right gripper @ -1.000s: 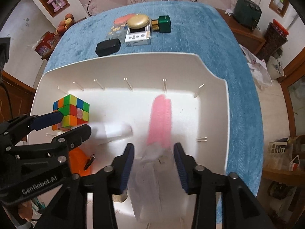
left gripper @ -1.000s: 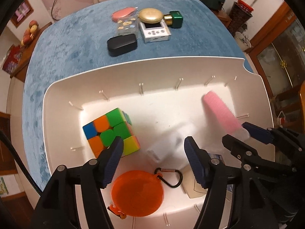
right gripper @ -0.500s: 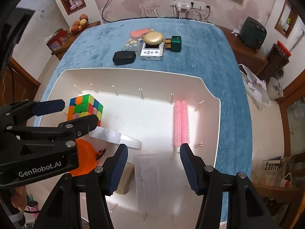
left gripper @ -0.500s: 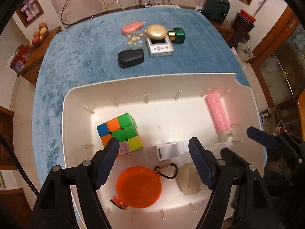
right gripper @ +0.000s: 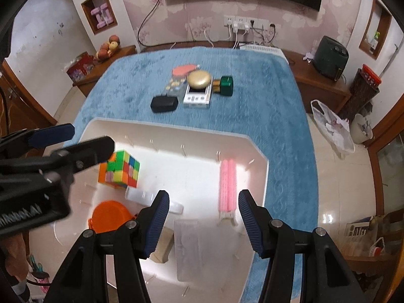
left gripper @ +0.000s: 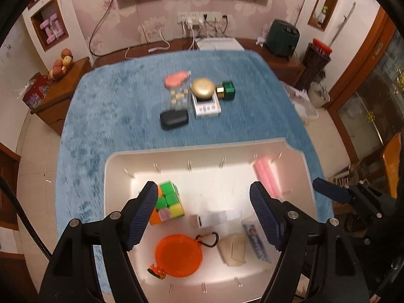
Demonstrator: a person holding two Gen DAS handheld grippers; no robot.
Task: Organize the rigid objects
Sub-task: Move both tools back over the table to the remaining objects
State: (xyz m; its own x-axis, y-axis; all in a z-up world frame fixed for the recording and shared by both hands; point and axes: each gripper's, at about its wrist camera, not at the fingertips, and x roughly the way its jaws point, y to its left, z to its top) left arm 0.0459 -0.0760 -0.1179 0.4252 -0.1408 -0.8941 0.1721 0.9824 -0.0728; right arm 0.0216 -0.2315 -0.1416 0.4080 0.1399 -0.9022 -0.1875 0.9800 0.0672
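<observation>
Both wrist views look steeply down from above, sharing the white bin and blue table

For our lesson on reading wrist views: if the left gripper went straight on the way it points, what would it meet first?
Probably the white piece on the tray floor, between the open left gripper fingers; depth is unclear.

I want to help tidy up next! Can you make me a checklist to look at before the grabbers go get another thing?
1. Left gripper holding nothing, jaws apart: ok.
2. Right gripper holding nothing, jaws apart: ok.
3. Both grippers lifted above the white bin: ok.
4. Things still waiting on the blue cloth, like the black case and green bottle: ok.
5. Free space left in the bin beside the cube: ok.
6. Gold compact resting steadily on the white gadget: cannot tell.
</observation>
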